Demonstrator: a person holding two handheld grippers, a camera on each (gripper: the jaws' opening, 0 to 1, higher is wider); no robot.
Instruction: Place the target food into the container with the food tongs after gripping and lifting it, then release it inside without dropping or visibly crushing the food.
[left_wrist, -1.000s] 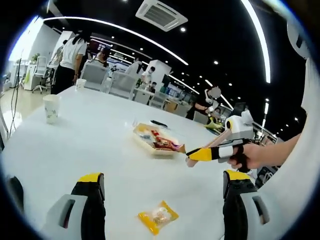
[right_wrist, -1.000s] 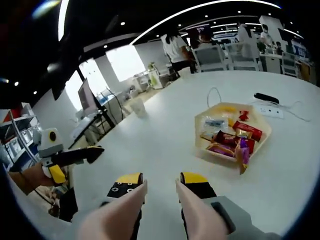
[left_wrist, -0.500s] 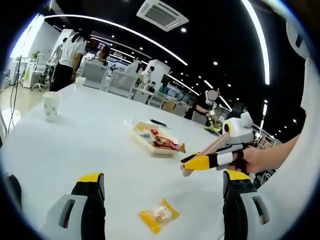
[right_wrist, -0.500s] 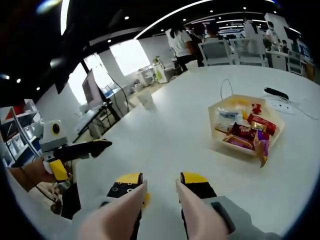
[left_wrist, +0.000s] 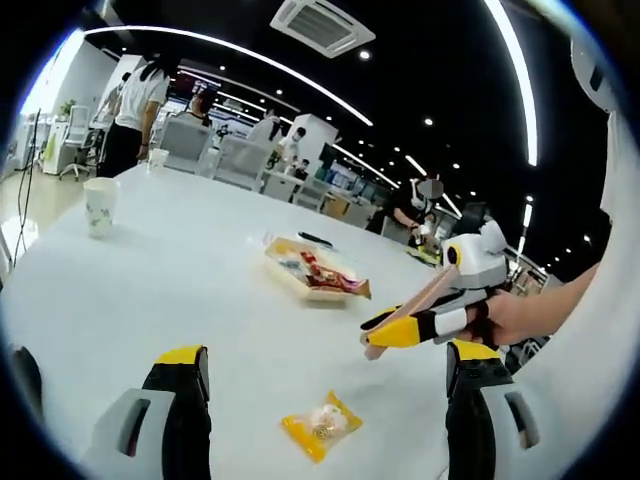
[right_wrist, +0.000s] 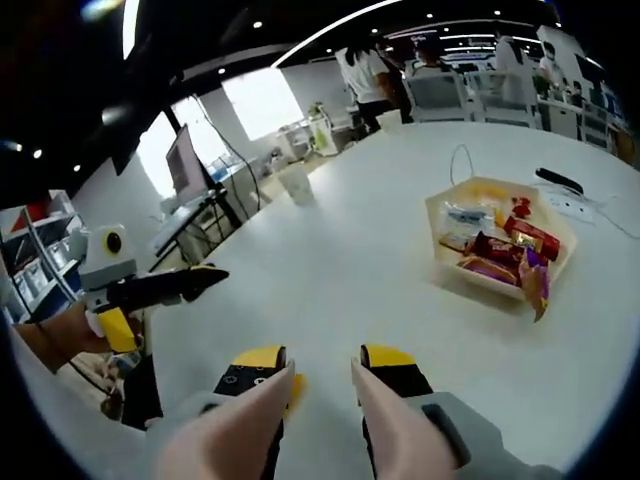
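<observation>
A yellow snack packet (left_wrist: 322, 425) lies on the white table (left_wrist: 170, 280) between my left gripper's (left_wrist: 328, 356) wide-open jaws. Its yellow edge (right_wrist: 294, 388) peeks out beside my right gripper's (right_wrist: 325, 366) left jaw. The right gripper (left_wrist: 385, 328) is shut on beige food tongs (right_wrist: 385, 435), whose two arms stand apart. A hand holds it a little above and to the right of the packet. A shallow beige container (left_wrist: 290, 282) with several wrapped snacks sits farther back, also seen as the container (right_wrist: 558, 262). The left gripper (right_wrist: 205, 280) hovers at the left.
A paper cup (left_wrist: 100, 207) stands at the far left of the table, the same cup (right_wrist: 297, 184) in the right gripper view. A black device with a cable (right_wrist: 560, 181) lies behind the container. People, chairs and desks fill the background.
The right gripper with the tongs has come left and down, closer to the yellow packet. The packet's edge now shows between the right jaws. The left gripper has stayed open.
</observation>
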